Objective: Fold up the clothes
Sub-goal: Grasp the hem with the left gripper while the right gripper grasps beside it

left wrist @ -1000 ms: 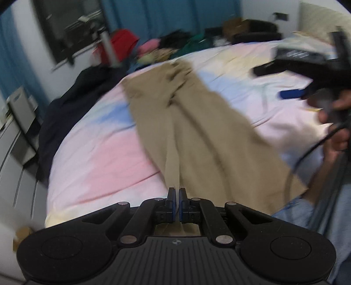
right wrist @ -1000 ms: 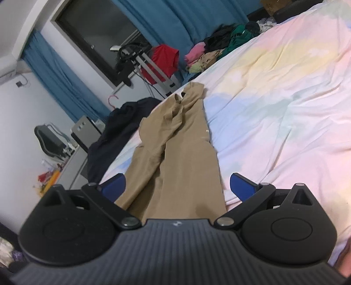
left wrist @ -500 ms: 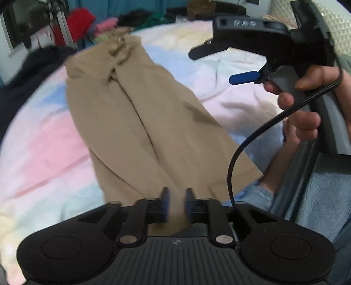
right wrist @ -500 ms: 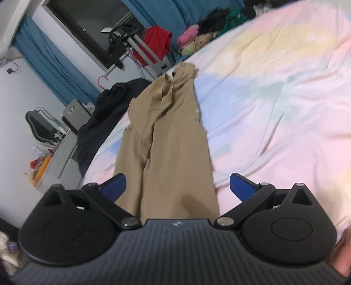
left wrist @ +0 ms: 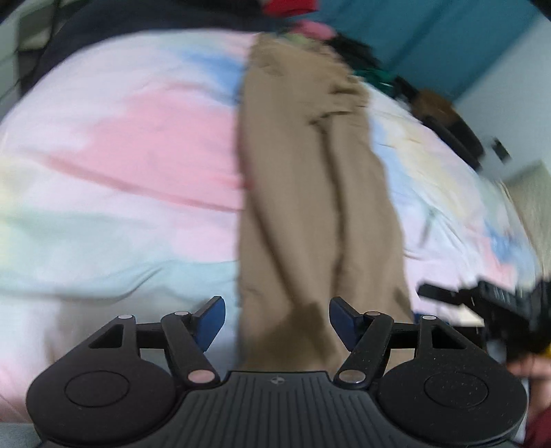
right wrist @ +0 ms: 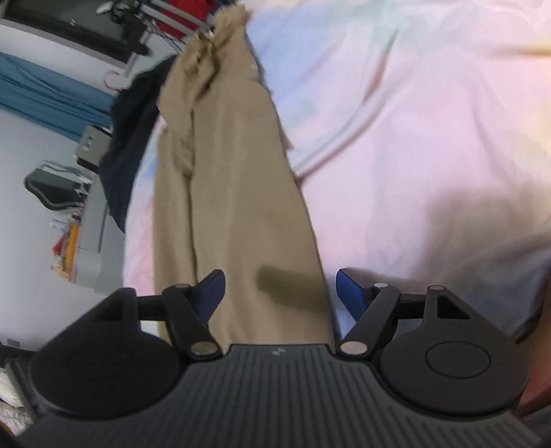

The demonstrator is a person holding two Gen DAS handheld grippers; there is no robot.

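Tan trousers (left wrist: 310, 193) lie lengthwise on the pastel tie-dye bed sheet (left wrist: 120, 138), legs side by side, waist at the far end. My left gripper (left wrist: 277, 320) is open and empty, its blue pads either side of the near leg ends. In the right wrist view the trousers (right wrist: 237, 193) run away from me, and my right gripper (right wrist: 280, 286) is open and empty over their near end. The right gripper also shows at the right edge of the left wrist view (left wrist: 489, 303).
A dark garment (right wrist: 131, 138) hangs over the bed's far left edge. A heap of clothes (left wrist: 310, 31) lies beyond the trousers by a blue curtain (left wrist: 430, 41). Furniture and clutter (right wrist: 69, 248) stand left of the bed.
My left gripper has opened and let go of the trouser leg, then swung to face along the trousers. My right gripper stayed open and dropped closer to the near leg ends.
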